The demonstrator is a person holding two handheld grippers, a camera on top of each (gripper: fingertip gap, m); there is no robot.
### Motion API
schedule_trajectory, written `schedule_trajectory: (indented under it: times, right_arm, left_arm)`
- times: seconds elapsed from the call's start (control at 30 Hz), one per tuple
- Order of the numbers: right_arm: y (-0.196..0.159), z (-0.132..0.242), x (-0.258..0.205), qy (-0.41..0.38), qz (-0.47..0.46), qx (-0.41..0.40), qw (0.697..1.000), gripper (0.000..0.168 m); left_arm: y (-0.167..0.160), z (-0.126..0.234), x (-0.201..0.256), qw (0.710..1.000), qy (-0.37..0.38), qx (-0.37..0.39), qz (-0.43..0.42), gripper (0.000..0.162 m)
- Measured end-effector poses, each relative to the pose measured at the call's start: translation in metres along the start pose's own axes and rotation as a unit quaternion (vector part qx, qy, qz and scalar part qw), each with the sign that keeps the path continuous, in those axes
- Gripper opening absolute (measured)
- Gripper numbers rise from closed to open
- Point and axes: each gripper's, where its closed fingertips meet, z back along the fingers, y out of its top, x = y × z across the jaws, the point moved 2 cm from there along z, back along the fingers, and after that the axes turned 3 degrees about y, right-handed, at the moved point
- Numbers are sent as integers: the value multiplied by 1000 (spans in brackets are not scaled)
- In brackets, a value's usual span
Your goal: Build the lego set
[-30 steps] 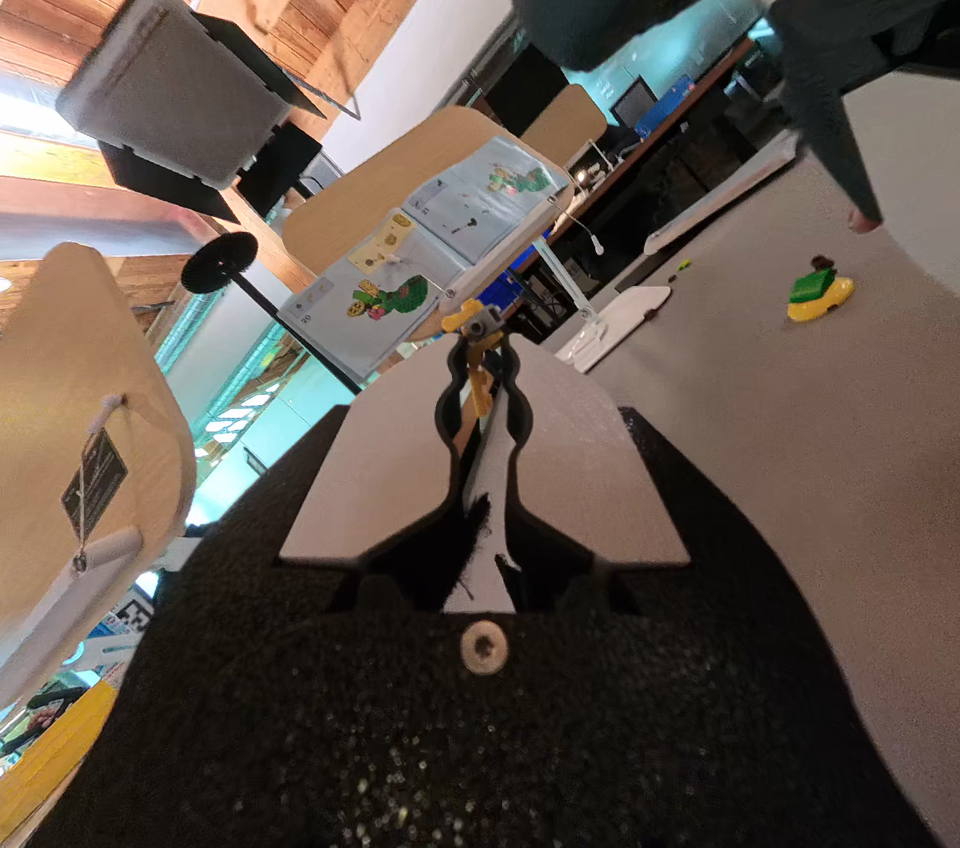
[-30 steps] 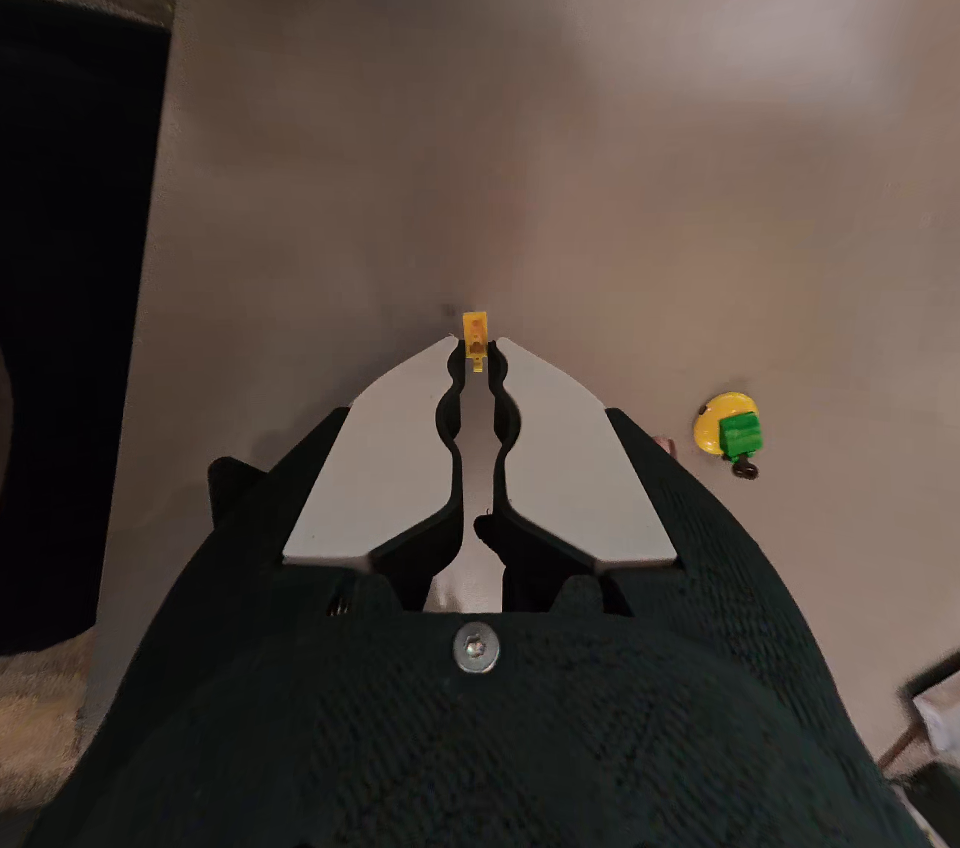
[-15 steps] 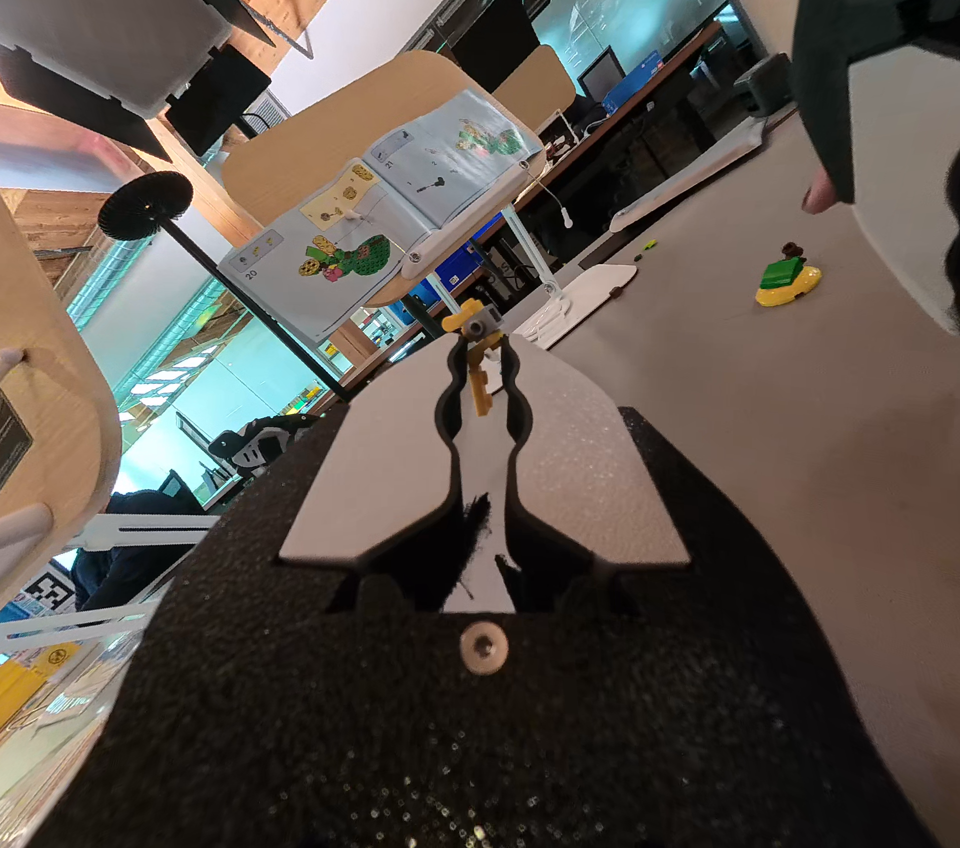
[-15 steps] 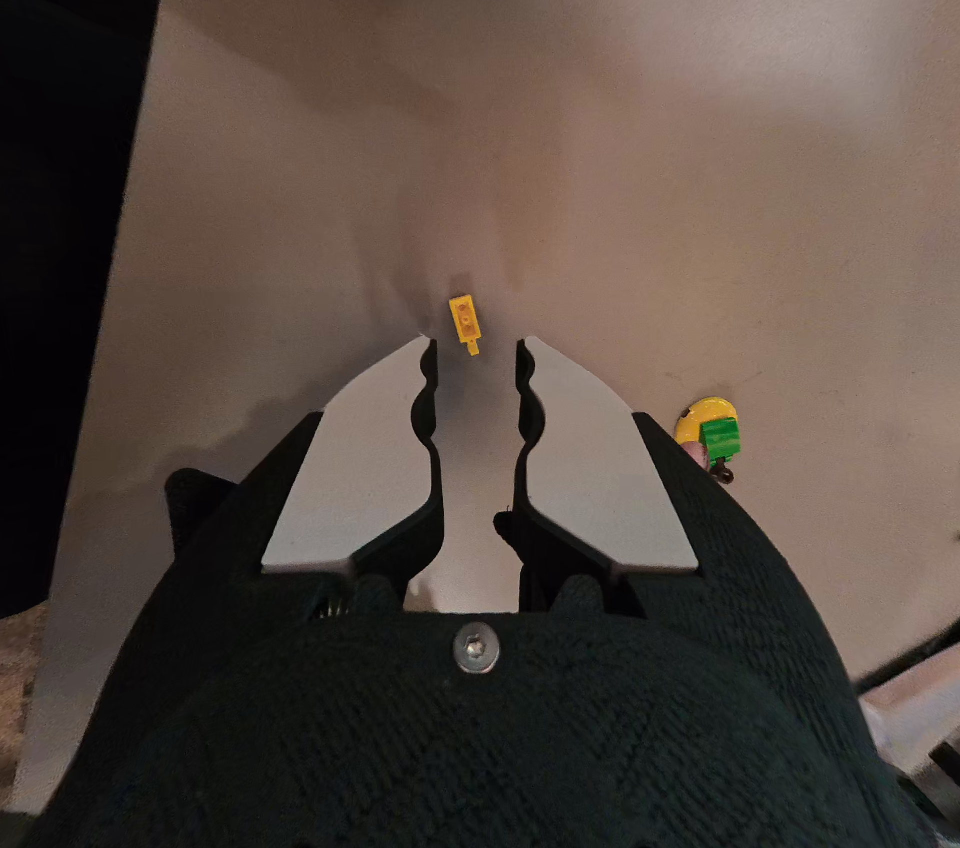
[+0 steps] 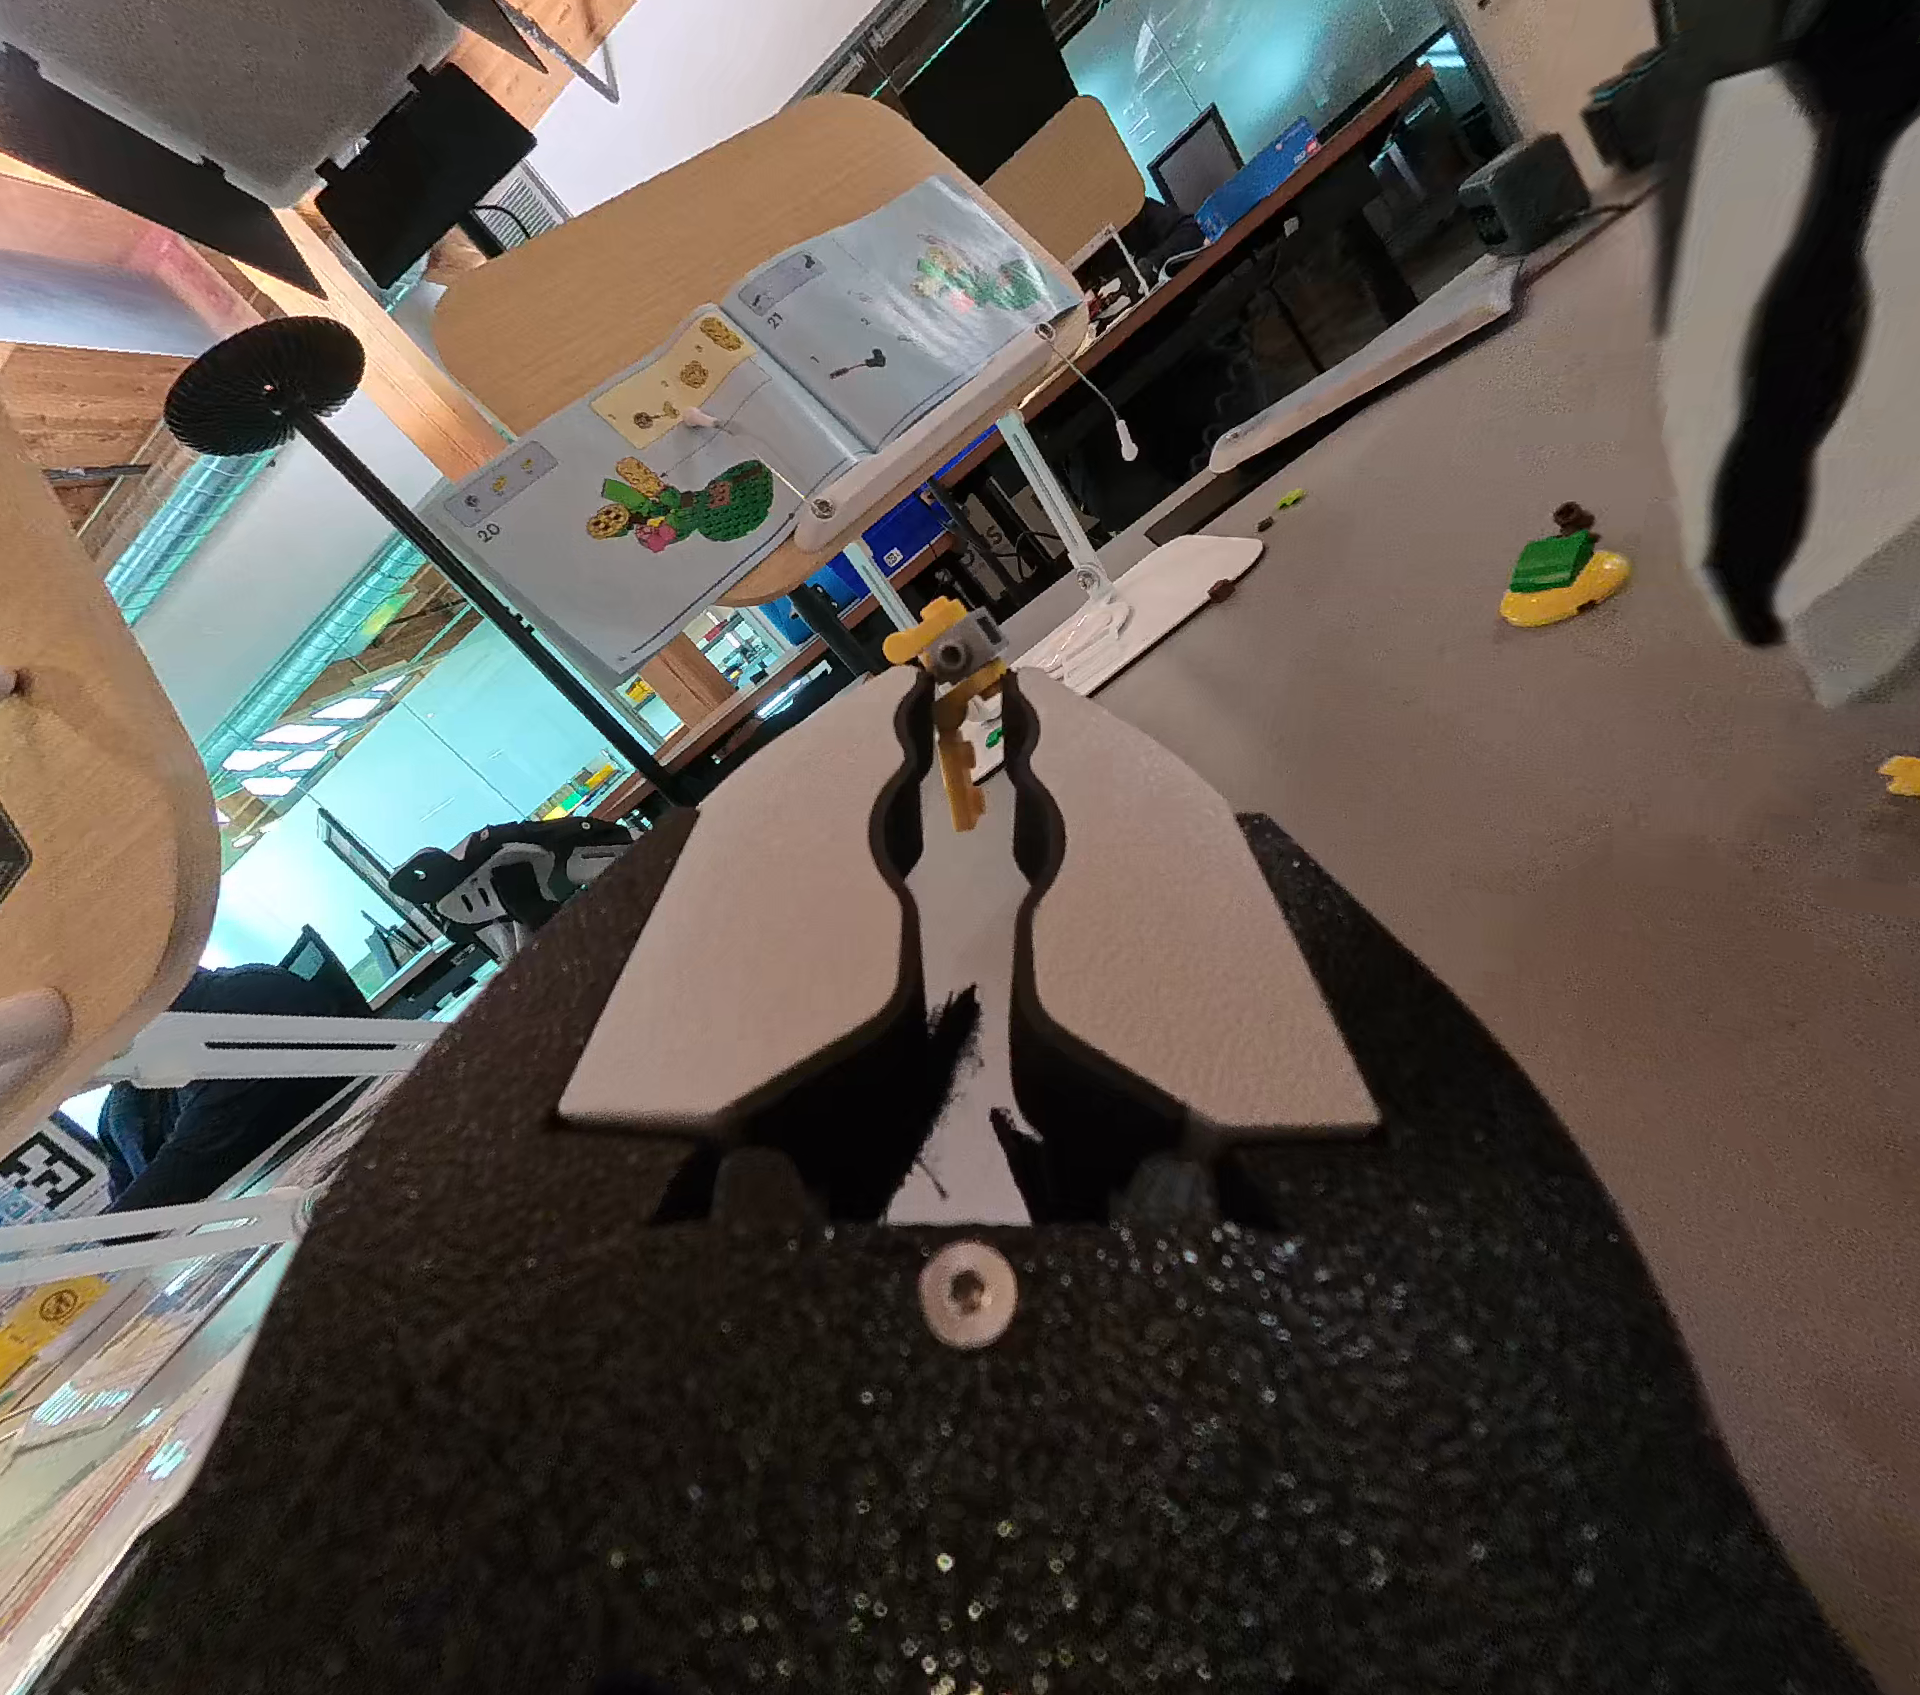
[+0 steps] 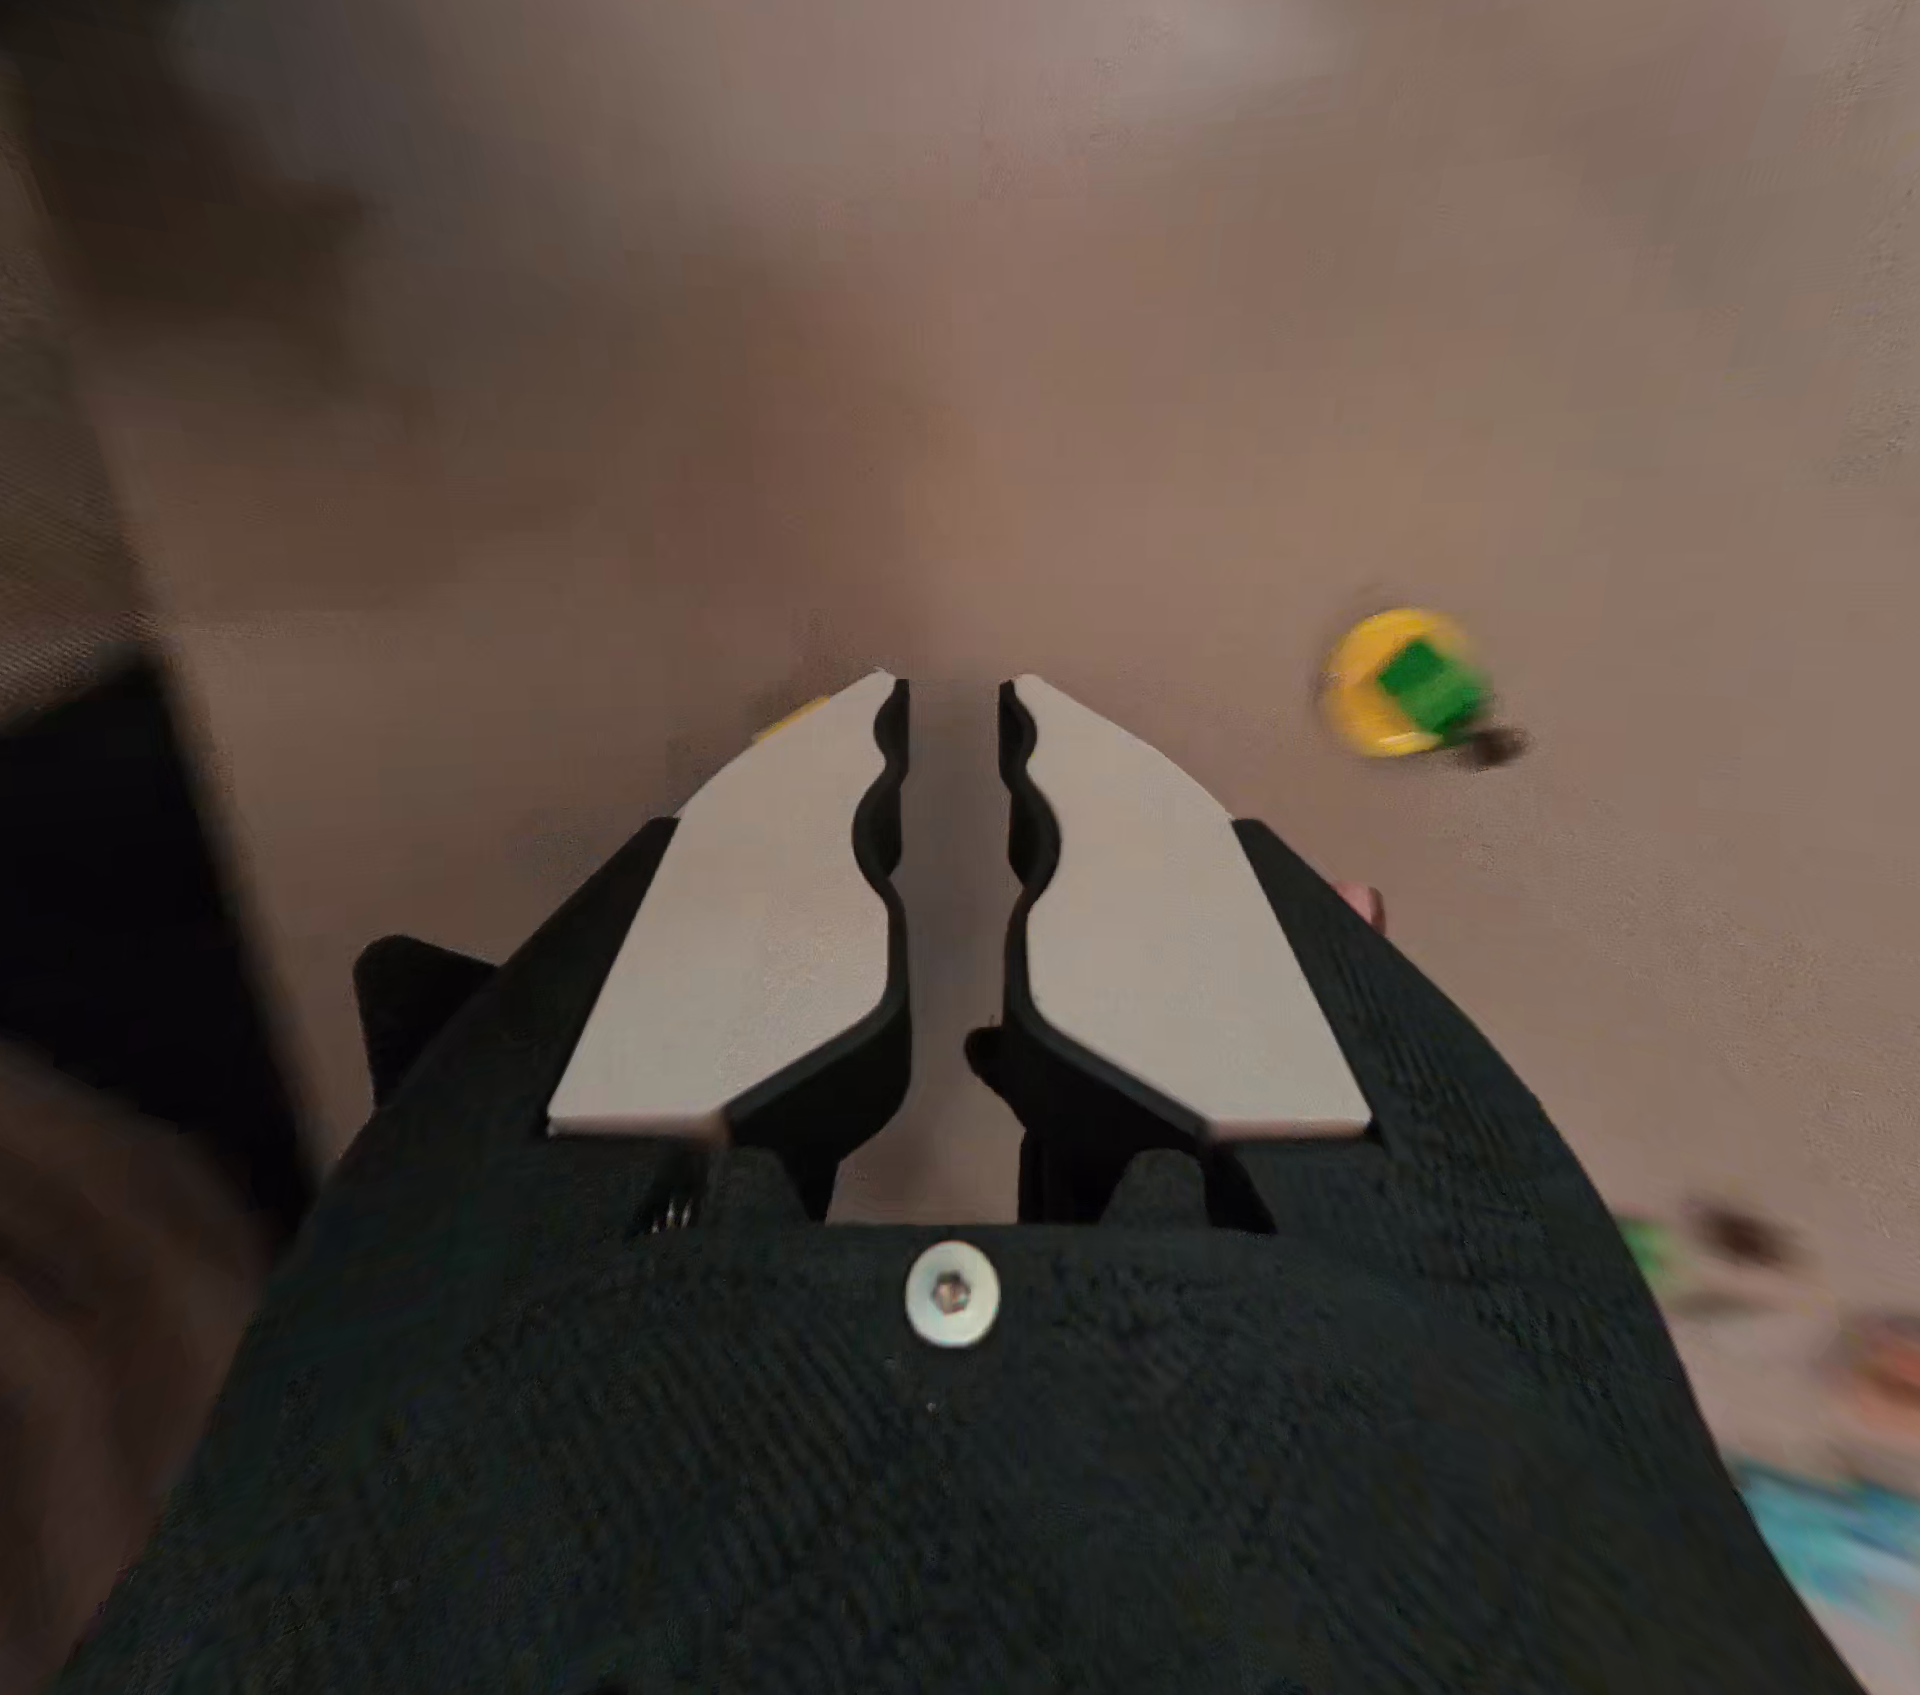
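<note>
My left gripper [image 5: 964,687] is shut on a small yellow and grey lego assembly [image 5: 954,658], held up above the grey table. My right gripper [image 6: 953,687] is open and empty over the table; it also shows blurred at the upper right of the left wrist view [image 5: 1766,440]. A small yellow piece [image 6: 792,718] lies on the table, half hidden by the left fingertip of the right gripper, and shows in the left wrist view [image 5: 1903,775]. A yellow disc with a green brick and a dark stud [image 6: 1403,695] sits to the right; it also shows in the left wrist view [image 5: 1562,573].
An open instruction booklet [image 5: 748,419] rests on a white stand [image 5: 1132,596] at the table's far side. Loose small pieces [image 5: 1278,507] lie near the stand, and blurred ones [image 6: 1704,1261] at the right wrist view's lower right. Chairs and desks stand beyond the table.
My right gripper opened and let the small yellow piece down on the table, then moved right, away from it. My left gripper kept its hold and tilted a little.
</note>
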Motion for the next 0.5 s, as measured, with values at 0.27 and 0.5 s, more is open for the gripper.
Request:
schedule_trajectory:
  times: [0.27,0.5]
  right_arm:
    - [-23,-4,-35,47,-169,62,983,24]
    - [-20,-8,-30,-4,-183,68,981,20]
  left_arm:
    - [3,0,5,1000,-6,5,-3,12]
    - [3,4,8,999,-10,4,-47,12]
